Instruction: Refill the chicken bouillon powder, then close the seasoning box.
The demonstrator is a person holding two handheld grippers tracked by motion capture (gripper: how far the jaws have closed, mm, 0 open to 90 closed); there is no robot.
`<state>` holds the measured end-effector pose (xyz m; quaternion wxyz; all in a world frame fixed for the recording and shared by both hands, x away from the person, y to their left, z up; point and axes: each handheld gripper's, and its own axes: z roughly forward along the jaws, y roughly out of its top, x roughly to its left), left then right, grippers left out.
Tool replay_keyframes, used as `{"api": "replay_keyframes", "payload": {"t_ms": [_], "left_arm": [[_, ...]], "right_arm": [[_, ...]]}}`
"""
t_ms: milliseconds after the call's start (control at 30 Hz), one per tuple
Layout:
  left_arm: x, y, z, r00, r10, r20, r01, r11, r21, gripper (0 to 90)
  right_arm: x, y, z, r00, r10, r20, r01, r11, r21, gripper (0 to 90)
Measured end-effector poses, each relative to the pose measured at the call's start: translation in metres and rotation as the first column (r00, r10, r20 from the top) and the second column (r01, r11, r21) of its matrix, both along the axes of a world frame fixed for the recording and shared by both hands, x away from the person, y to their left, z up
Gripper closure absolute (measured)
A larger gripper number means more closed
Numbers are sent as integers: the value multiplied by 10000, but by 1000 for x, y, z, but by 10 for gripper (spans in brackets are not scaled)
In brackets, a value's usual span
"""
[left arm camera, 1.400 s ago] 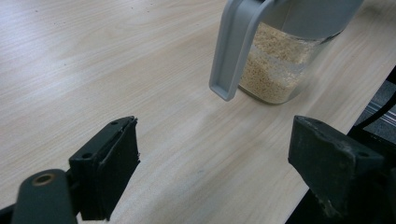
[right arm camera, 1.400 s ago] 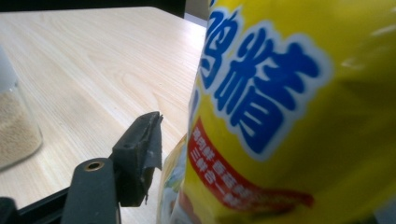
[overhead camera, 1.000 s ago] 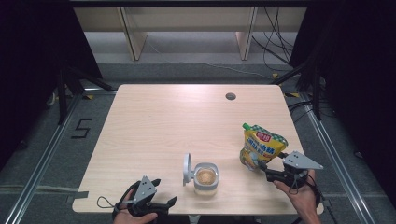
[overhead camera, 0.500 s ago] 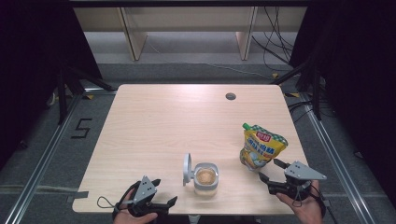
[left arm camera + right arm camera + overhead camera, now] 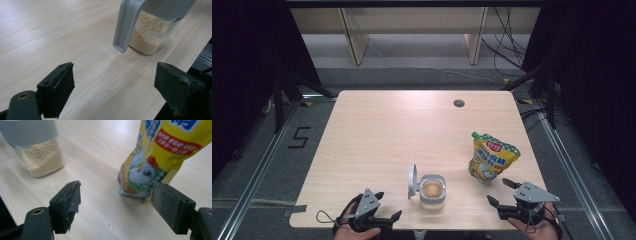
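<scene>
High view: wooden table (image 5: pixel 402 130) with a small clear jar (image 5: pixel 432 191) near the front edge and a yellow pouch (image 5: pixel 492 159) standing to its right.
Jar: filled with pale grains, its grey lid (image 5: pixel 412 181) flipped up on the left side.
Pouch: upright, well apart from the jar, a chicken printed low on its front.
Left gripper (image 5: pixel 384 206): at the front edge, left of the jar, jaws spread wide with nothing between them.
Right gripper (image 5: pixel 503 192): just in front of the pouch, jaws wide apart, not touching it.
Right gripper view: pouch base (image 5: pixel 140 182) stands beyond the gap; jar (image 5: pixel 40 157) at upper left.
</scene>
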<state>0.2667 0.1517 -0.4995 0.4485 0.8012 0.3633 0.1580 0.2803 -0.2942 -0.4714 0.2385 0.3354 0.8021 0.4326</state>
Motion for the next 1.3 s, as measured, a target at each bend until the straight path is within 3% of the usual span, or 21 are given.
{"api": "replay_keyframes", "payload": {"t_ms": [67,133,233,267,333,367,600,733,833,867,900,967,1100,1133,1200,1233,1300], "left_arm": [[0,0,0,10000,0,-2,0,10000,10,154],[0,0,0,10000,-4,2,4,9999,111,154],[0,-1,0,10000,22,-6,-22,10000,-50,154],[0,1,0,10000,-22,7,22,9998,186,154],[0,1,0,10000,-25,4,25,9998,193,154],[0,-1,0,10000,3,40,-3,10000,-82,154],[1,1,0,9999,-76,119,74,9999,115,154],[0,-1,0,9999,144,52,-143,9997,-201,161],[1,1,3,9998,110,159,-110,9999,3,174],[1,1,3,9998,-2,196,3,10000,-69,202],[1,2,5,9994,10,333,-2,9997,-236,320],[1,2,6,9992,41,402,-29,9996,-291,355],[0,4,10,9964,-161,829,182,9995,-245,639],[0,4,15,9923,-173,1229,196,9997,-172,689],[-1,3,17,9901,-241,1386,266,9995,-160,767],[-1,3,22,9850,-431,1671,420,9991,101,801],[-3,1,25,9821,-490,1821,504,9987,-31,848]], "right_arm": [[-1,1,-3,9998,203,61,-202,9997,-151,239],[-5,1,-2,9999,48,-116,-49,9999,-129,238],[-7,0,-3,9998,164,-69,-166,9996,-224,236],[-7,0,-3,9997,228,-10,-228,9995,-202,236],[-9,0,-3,9996,268,-2,-268,9991,-314,235],[-10,0,-2,9996,273,-42,-274,9992,-296,235],[-14,0,-4,9995,299,-123,-303,9988,-374,235],[-16,1,-4,9991,428,-36,-429,9979,-494,236],[-18,2,-4,9991,401,-126,-407,9980,-492,235],[-19,2,-4,9989,467,-85,-471,9974,-552,236],[-21,2,-4,9989,420,-191,-429,9976,-537,240],[-22,2,-4,9988,412,-250,-424,9980,-475,240],[-24,2,-5,9982,547,-227,-558,9970,-532,241],[-24,2,-5,9983,544,-207,-555,9969,-557,241],[-24,3,-6,9979,613,-193,-623,9963,-584,241],[-24,3,-7,9971,721,-239,-732,9960,-505,242],[-26,3,-6,9976,644,-274,-658,9962,-574,242]]}}
